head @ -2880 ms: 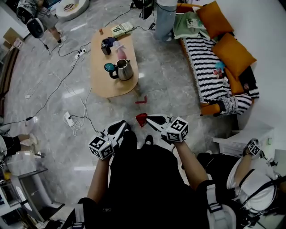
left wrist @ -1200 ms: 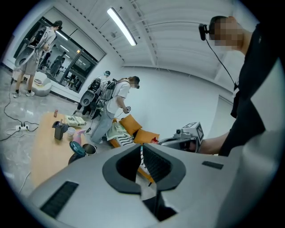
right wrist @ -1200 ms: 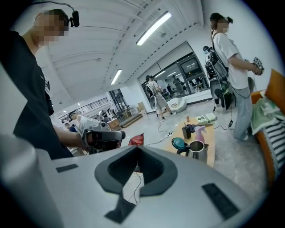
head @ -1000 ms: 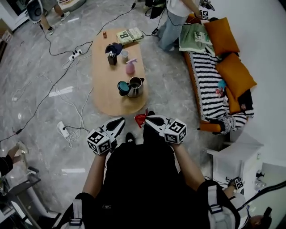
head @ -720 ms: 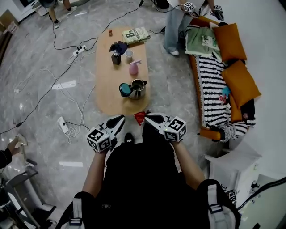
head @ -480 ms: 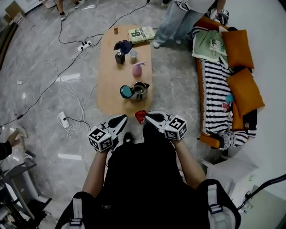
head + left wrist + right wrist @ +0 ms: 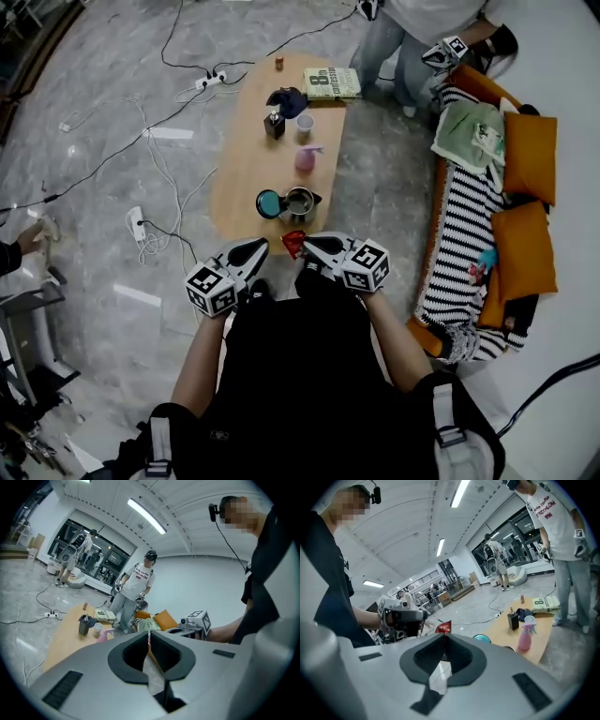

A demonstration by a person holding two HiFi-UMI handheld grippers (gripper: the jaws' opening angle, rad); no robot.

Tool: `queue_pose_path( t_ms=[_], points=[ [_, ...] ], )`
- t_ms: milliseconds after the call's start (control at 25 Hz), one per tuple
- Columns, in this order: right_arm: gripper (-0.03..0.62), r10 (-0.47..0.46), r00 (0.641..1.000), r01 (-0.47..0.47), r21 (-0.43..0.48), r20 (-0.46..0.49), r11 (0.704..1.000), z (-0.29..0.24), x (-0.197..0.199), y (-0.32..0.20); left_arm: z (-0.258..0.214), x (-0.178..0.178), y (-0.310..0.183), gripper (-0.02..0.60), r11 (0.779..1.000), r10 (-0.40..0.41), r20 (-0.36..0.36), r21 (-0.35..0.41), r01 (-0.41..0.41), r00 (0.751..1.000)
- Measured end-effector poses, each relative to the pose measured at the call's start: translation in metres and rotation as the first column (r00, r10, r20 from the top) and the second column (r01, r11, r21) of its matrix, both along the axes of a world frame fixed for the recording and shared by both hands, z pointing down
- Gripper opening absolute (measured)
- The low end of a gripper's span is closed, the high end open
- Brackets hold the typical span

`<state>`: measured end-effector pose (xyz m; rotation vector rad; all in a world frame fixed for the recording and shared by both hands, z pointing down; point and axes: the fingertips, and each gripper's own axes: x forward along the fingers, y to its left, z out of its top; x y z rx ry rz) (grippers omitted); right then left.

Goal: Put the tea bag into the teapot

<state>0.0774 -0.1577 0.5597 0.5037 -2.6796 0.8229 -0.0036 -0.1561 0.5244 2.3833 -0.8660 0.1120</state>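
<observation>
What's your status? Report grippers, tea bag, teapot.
Right gripper shut on tea bag. Left gripper shut, empty. Teapot open ahead, lid beside it. Nothing between.

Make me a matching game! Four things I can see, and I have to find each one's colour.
Things:
1. tea bag
2. spray bottle
3. lid beside the teapot
4. cup

Colours:
A. white
B. red
C. pink
D. teal

Pairs: 1-B, 2-C, 3-D, 4-A
</observation>
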Motion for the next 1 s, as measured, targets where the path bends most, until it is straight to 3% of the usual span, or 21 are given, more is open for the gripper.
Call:
queue_pose_path(
  t_ms=[280, 480, 760, 1000],
  points=[
    [0.015, -0.145, 0.989, 0.145, -0.001, -0.031, 0.989, 0.013, 0.010, -0.018, -0.004, 0.007, 0.002, 0.025, 0.987, -0.158, 0.011, 0.006, 0.158, 0.987],
    [0.015, -0.189, 0.980, 0.190, 0.018, -0.061, 0.982, 0.019, 0.012, -0.030, 0.003, 0.004, 0.012, 0.025, 0.975, -0.221, 0.006, -0.009, 0.221, 0.975],
    [0.015, -0.127, 0.985, 0.131, 0.027, -0.114, 0.991, 0.021, 0.013, -0.044, 0.013, -0.008, 0.013, 0.025, 0.980, -0.197, -0.017, -0.037, 0.197, 0.980],
    [0.015, -0.049, 0.986, 0.055, 0.034, -0.158, 0.998, 0.021, -0.003, -0.043, 0.015, -0.029, -0.008, 0.024, 0.994, -0.103, -0.048, -0.032, 0.102, 0.993]
  ],
)
